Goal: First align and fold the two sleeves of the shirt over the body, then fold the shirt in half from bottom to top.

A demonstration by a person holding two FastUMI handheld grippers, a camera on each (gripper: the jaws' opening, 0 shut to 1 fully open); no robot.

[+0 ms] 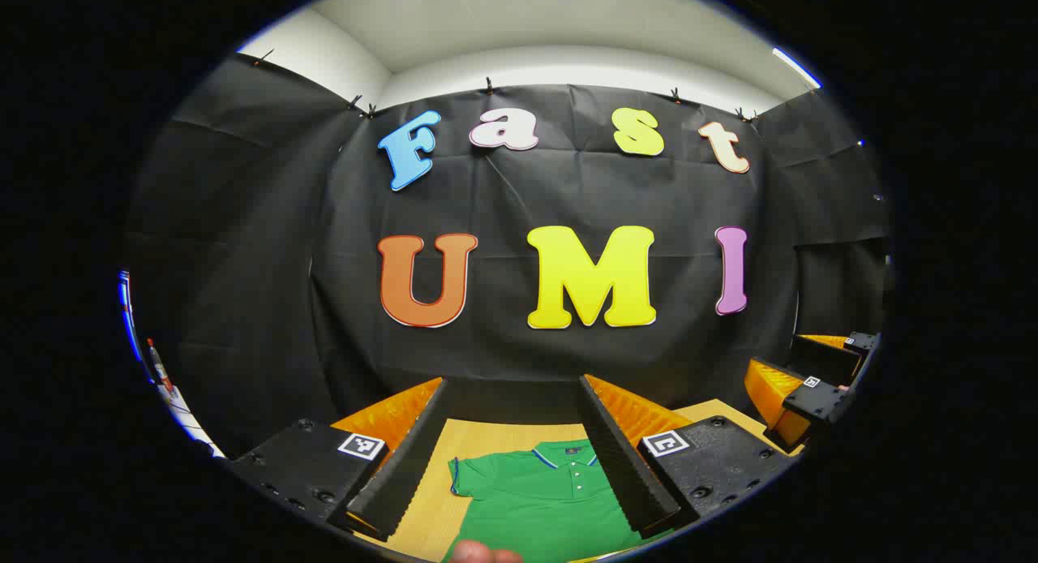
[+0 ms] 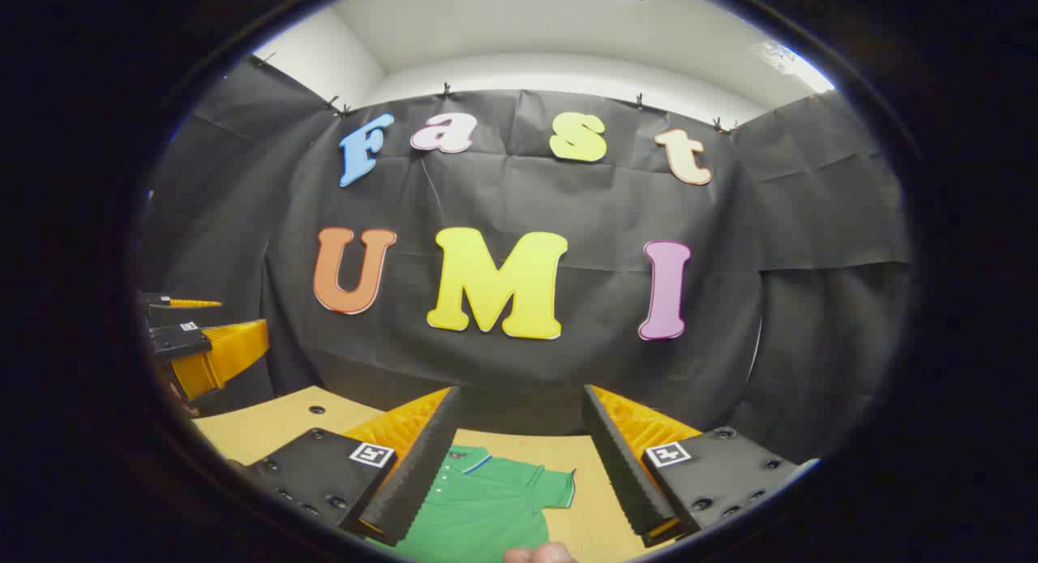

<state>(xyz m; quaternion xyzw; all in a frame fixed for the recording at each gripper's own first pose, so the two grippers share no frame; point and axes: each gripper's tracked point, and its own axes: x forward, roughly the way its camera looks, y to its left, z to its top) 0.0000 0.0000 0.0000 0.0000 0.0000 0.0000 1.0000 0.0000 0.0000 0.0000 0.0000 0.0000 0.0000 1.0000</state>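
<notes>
A green polo shirt [image 1: 543, 498] with a blue-edged collar lies flat on the light wooden table [image 1: 426, 514], collar toward the back wall. My left gripper [image 1: 512, 384] hovers open above it, with the collar and one short sleeve showing between its fingers. My right gripper [image 2: 522, 393] is open too, over the shirt [image 2: 478, 510] with the other sleeve spread out beside it. Each gripper holds nothing. The right gripper [image 1: 799, 368] shows far off at the right of the left gripper view. The left gripper [image 2: 219, 324] shows at the left of the right gripper view.
A person's fingertip [image 1: 484, 553] pokes in at the bottom edge, and another fingertip [image 2: 539, 553] does in the right gripper view. Black cloth walls close the table's back and sides. Bare wood [image 2: 268, 433] lies left of the shirt.
</notes>
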